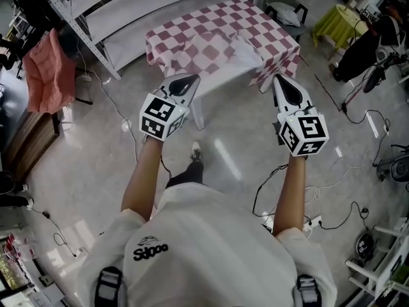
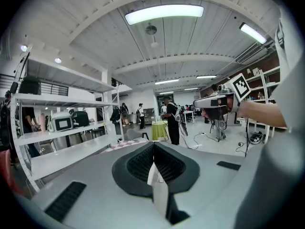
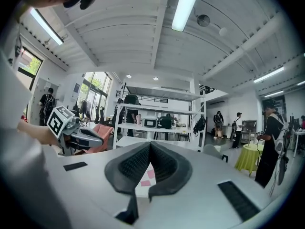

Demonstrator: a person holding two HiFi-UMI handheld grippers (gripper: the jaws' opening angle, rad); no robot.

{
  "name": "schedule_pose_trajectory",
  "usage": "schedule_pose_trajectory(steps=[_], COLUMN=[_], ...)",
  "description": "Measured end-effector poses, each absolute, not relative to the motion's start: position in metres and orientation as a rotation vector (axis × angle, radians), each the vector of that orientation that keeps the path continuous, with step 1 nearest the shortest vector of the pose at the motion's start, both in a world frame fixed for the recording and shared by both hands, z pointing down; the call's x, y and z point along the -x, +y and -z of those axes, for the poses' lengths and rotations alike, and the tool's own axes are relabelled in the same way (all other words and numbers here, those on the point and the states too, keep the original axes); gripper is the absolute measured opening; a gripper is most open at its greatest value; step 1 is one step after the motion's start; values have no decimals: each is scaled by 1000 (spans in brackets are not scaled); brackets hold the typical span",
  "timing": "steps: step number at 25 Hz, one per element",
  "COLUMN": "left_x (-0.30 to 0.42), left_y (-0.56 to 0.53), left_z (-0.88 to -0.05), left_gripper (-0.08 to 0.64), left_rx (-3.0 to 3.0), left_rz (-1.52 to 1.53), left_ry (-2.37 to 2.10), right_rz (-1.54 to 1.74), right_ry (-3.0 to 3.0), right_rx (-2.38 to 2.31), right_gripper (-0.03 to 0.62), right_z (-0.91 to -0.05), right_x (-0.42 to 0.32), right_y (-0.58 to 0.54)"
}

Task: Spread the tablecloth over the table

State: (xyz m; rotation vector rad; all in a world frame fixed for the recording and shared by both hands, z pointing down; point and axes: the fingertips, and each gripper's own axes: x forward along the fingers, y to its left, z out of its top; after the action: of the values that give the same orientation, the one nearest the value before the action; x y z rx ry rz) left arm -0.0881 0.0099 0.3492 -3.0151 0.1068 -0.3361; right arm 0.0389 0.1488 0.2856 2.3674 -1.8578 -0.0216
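On the left, the left gripper (image 2: 153,151) is clamped on a pale fold of the tablecloth's (image 1: 217,37) near edge. The checked cloth lies over the table (image 1: 197,110) farther off and hangs down its sides, though a rumpled patch sits right of centre. On the right, the right gripper (image 3: 149,149) pinches the near edge too. Covering looks mostly done; pulling it taut, smoothing and letting go remain.
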Motion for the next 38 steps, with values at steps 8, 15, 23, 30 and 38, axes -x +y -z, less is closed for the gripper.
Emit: schedule_pose_trajectory(steps=[8, 15, 23, 30, 38], left_x=[29, -19, -64, -84, -114], left_y=[-69, -144, -211, -246, -271], left_z=[-347, -349, -380, -419, -466], left_gripper=[29, 29, 29, 29, 29], left_rx=[3035, 3049, 3075, 3104, 3156], left_rz=[323, 324, 414, 538, 674], left_ry=[81, 52, 7, 34, 196], right_rz=[-18, -48, -184, -307, -421], right_ry=[-1794, -1755, -1693, -1694, -1789], right_rx=[-2311, -2302, -2328, -2258, -2077], right_gripper=[19, 20, 20, 57, 104], right_z=[-290, -300, -331, -371, -425], right_x=[-96, -143, -198, -227, -278], right_y=[72, 4, -63, -106, -157])
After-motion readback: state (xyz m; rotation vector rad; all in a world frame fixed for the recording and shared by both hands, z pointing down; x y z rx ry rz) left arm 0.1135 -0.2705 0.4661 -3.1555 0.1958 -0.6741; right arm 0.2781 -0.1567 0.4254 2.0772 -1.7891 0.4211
